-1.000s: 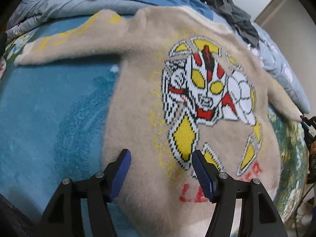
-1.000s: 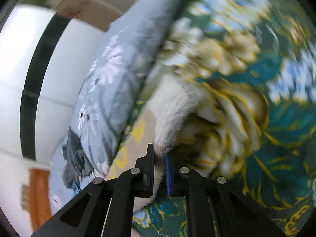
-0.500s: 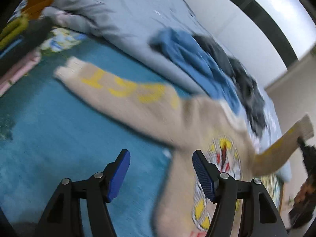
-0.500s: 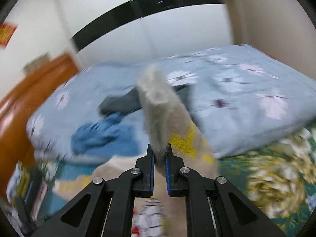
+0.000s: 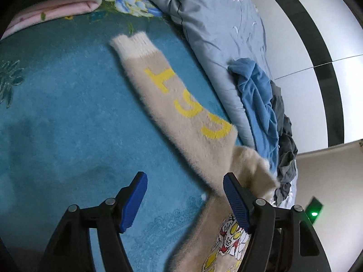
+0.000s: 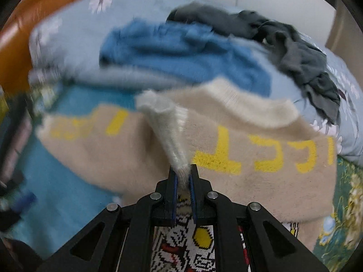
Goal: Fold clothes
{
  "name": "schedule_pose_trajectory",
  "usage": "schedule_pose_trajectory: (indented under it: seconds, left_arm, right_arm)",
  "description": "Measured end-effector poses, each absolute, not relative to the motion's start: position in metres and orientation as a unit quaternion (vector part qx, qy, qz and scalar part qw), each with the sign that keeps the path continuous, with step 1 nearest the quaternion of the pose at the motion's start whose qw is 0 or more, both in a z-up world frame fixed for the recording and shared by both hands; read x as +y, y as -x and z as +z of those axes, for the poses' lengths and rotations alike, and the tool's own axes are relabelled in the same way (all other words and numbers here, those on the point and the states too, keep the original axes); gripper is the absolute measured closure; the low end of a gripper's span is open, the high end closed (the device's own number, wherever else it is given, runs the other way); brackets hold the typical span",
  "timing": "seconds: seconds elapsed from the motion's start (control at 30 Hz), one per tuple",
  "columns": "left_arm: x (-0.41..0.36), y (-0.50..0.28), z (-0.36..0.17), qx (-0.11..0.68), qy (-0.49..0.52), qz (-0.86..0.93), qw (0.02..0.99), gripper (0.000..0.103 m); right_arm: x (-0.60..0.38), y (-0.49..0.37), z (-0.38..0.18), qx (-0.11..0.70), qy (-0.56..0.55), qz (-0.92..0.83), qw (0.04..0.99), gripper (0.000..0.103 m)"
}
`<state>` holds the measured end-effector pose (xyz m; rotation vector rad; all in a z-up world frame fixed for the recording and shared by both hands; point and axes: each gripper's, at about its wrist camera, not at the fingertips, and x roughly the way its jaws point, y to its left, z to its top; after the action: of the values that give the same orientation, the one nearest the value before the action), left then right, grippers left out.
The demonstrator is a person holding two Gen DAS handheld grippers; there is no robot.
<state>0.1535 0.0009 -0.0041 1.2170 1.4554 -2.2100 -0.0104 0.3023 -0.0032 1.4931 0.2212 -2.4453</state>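
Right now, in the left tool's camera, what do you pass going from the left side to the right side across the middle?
Teal blanket → beige sweater sleeve → pale blue quilt → blue garment → grey garment → white wall.

A: Sweater point(image 5: 181, 113) – fuzzy knit, long soft nap, matt beige; cuff point(image 5: 133, 43) ribbed, paler. Yellow letters knitted in, flat.

B: Blanket point(image 5: 56, 113) under it?

A: Teal plush, short pile, matt w/ slight sheen. Quilt point(image 5: 215, 34) is smooth woven cloth, grey-blue, printed flowers.

B: Blue garment point(image 6: 181, 56)?

A: Soft fleecy cloth. Grey garment point(image 6: 295, 52) thinner, limp, matt.

B: Grippers?

A: Left gripper point(image 5: 183, 201) – black matt plastic, bright metal pins, blue ribbed pads point(image 5: 236, 204). Right gripper point(image 6: 182, 181) same.
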Motion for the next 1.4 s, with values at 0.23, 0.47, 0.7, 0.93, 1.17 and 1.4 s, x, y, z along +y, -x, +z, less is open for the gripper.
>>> schedule_pose_trajectory:
  seconds: [0.23, 0.47, 0.7, 0.93, 1.17, 1.4]
  left_arm:
    - [-0.011, -0.151, -0.020, 0.533, -0.416, -0.723, 0.141, 0.029]
    - [-0.015, -0.134, -0.022, 0.514, -0.419, -0.736, 0.134, 0.029]
    - [-0.061, -0.120, -0.031, 0.528, -0.377, -0.737, 0.187, 0.029]
    - [-0.095, -0.093, -0.041, 0.493, -0.385, -0.753, 0.204, 0.051]
    - [-0.105, -0.083, -0.053, 0.477, -0.409, -0.752, 0.198, 0.093]
    - [-0.084, -0.089, 0.009, 0.460, -0.354, -0.803, 0.137, 0.096]
  right_arm:
    - [0.302, 0.008, -0.011, 0.073, -0.530, -0.832, 0.145, 0.074]
    - [0.293, -0.006, 0.003, 0.051, -0.518, -0.819, 0.241, 0.057]
    - [0.333, -0.030, 0.039, 0.003, -0.489, -0.845, 0.217, 0.054]
    - [0.378, -0.062, 0.055, -0.021, -0.494, -0.851, 0.176, 0.050]
    - [0.416, -0.080, 0.044, -0.068, -0.519, -0.840, 0.140, 0.049]
    - [0.439, -0.078, 0.041, -0.115, -0.515, -0.840, 0.129, 0.049]
